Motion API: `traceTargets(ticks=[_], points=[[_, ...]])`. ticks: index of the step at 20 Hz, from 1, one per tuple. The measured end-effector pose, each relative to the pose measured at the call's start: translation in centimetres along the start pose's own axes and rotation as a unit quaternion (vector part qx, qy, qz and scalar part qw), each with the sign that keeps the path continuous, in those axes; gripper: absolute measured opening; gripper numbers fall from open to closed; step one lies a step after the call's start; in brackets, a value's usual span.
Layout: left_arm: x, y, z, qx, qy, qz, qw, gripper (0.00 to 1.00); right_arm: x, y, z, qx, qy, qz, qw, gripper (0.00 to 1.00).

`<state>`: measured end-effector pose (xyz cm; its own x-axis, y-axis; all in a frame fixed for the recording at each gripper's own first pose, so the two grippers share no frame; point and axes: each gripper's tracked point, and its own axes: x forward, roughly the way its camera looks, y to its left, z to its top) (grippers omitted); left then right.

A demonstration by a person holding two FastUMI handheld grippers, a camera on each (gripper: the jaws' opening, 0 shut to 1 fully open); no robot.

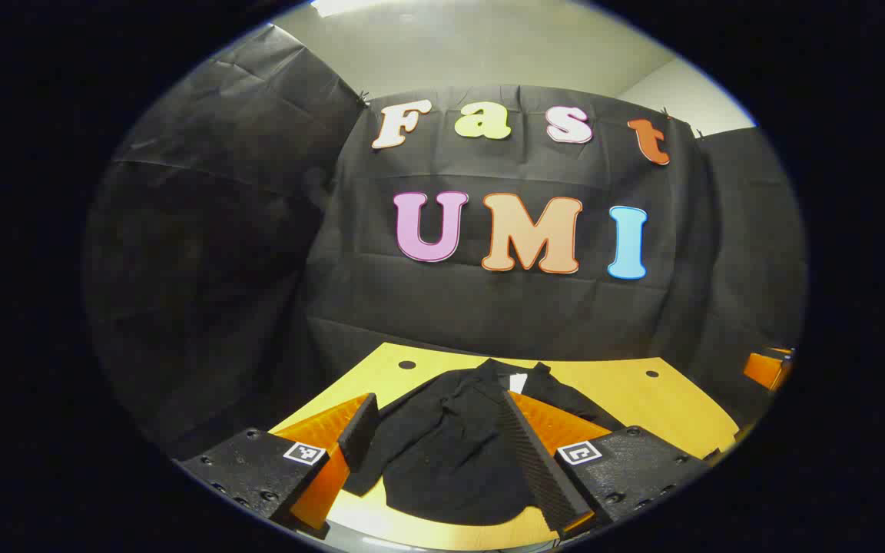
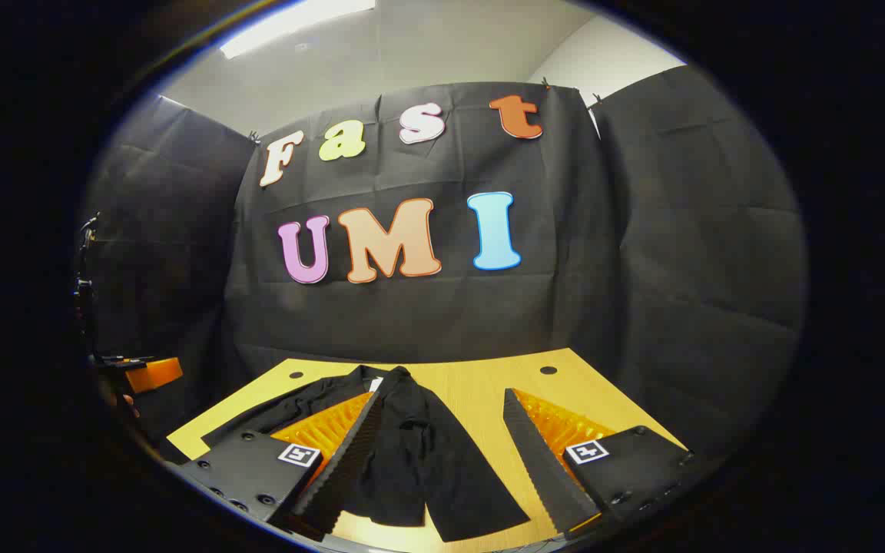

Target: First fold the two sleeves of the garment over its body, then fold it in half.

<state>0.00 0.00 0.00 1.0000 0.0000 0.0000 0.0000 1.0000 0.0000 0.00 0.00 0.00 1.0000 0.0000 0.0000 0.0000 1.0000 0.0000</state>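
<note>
Both claws gape wide, holding nothing: left claw [image 1: 442, 453] and right claw [image 2: 442, 461] hover above the black garment [image 1: 450, 445], spread on the yellow tabletop [image 1: 642, 399] toward 12 o'clock.

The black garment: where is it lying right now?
The black garment lies spread on the yellow table, collar toward the booth's wall, just ahead of both open tools in both gripper views.
</note>
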Motion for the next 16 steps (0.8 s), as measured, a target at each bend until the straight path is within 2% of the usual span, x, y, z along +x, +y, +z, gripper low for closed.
traceTargets(ticks=[9, 16], points=[[-0.3, 0.6, -1.1, 0.002, 0.007, 0.004, 1.000, 0.92, -0.1, 0.0, -1.1, 0.000, 0.016, -0.002, 1.000, 0.99], [-0.3, 0.6, -1.6, 0.006, 0.013, -0.002, 1.000, 0.92, -0.8, -1.4, -2.2, 0.001, 0.025, -0.019, 0.999, 1.00]])
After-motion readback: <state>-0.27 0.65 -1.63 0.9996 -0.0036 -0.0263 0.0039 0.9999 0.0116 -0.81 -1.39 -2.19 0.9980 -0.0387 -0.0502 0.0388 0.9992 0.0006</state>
